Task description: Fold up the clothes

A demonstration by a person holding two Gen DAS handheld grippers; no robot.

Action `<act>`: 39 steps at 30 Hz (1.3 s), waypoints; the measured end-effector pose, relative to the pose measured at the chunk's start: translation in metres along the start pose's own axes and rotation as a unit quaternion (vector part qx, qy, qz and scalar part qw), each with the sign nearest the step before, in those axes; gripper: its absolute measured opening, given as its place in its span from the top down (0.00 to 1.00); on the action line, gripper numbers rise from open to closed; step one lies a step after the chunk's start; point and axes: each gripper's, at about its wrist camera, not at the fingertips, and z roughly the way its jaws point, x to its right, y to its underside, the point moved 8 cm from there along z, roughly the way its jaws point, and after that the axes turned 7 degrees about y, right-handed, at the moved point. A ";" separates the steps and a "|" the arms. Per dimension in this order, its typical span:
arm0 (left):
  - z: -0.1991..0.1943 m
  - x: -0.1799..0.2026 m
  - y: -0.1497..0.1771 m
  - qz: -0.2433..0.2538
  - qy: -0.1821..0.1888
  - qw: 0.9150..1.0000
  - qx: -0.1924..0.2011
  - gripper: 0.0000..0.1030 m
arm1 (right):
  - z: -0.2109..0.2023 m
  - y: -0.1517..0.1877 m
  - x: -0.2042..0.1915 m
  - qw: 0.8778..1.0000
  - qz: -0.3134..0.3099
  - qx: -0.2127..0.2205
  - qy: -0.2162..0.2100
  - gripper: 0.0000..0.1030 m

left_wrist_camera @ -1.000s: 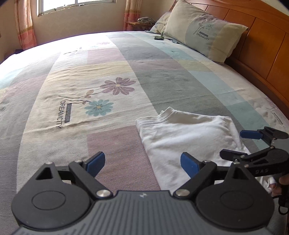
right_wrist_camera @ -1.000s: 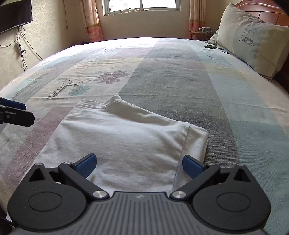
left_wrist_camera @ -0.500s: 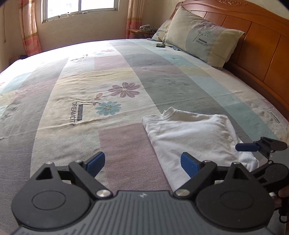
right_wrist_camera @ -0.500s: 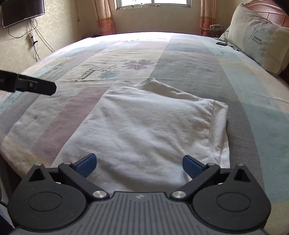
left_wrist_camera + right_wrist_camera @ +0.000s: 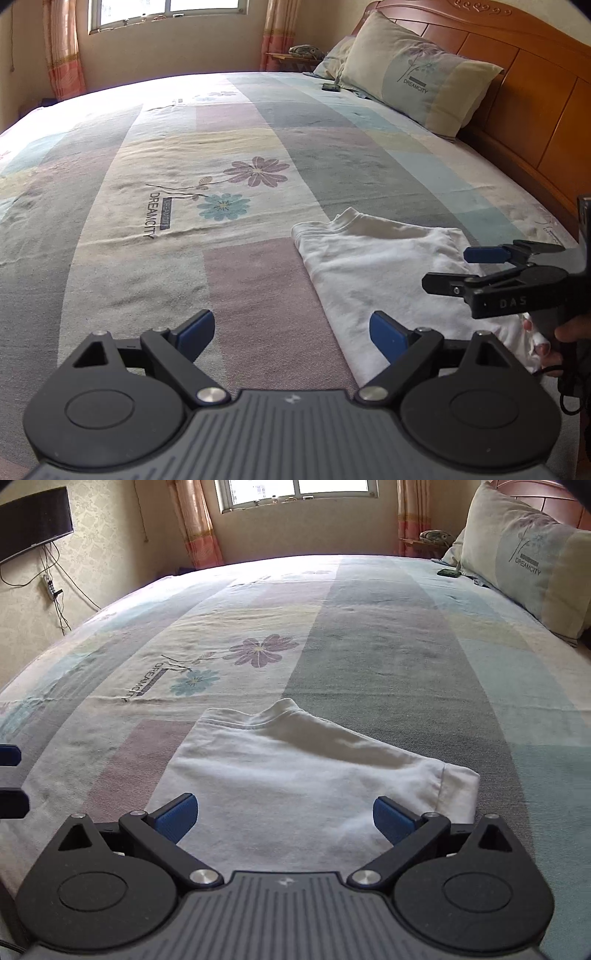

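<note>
Shirt point(image 5: 295, 782), one, folded, on bedspread point(image 5: 388, 664)

A wide bed point(image 5: 229, 155) is lying ahead of the tool, and a patchwork sheet point(image 5: 388, 657) of grey, lilac, cream and pale blue is covering it. Purple and blue flowers point(image 5: 255, 173) with the word DREAMCITY are showing on the sheet ahead and a little to the left. A pillow point(image 5: 417, 81) with the same word is leaning against a wooden headboard point(image 5: 535, 92), far ahead on the right. A small dark device point(image 5: 448, 572) is lying on the sheet just beside the pillow. Straight ahead, a window point(image 5: 295, 491) is letting in light between orange curtains point(image 5: 195, 524). A dark screen point(image 5: 33, 520) is hanging on the wall far to the left, with cables point(image 5: 55, 587) below it.
</note>
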 end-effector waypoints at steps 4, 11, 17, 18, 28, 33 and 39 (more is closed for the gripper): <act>0.015 0.030 0.009 0.004 0.062 0.998 -0.022 0.12 | -0.047 0.033 0.018 0.999 0.023 0.009 0.041 0.00; 0.045 0.086 0.034 -0.001 0.163 0.984 -0.071 0.12 | -0.088 0.083 0.051 0.993 0.080 -0.009 0.084 0.00; 0.052 0.081 0.044 -0.046 0.175 0.979 -0.090 0.12 | -0.107 0.095 0.047 0.994 0.099 0.000 0.050 0.00; 0.048 0.078 0.041 -0.045 0.168 0.981 -0.084 0.12 | -0.109 0.094 0.044 0.994 0.100 0.002 0.039 0.00; 0.028 0.075 0.025 -0.005 0.115 0.992 -0.060 0.12 | -0.091 0.119 0.017 0.994 0.095 -0.049 0.013 0.00; 0.026 0.080 0.025 0.005 0.117 0.991 -0.058 0.12 | -0.109 0.109 0.017 0.995 0.094 -0.025 0.007 0.00; 0.020 0.078 0.026 0.017 0.105 0.993 -0.054 0.12 | -0.090 0.113 -0.016 0.996 0.059 -0.054 -0.032 0.00</act>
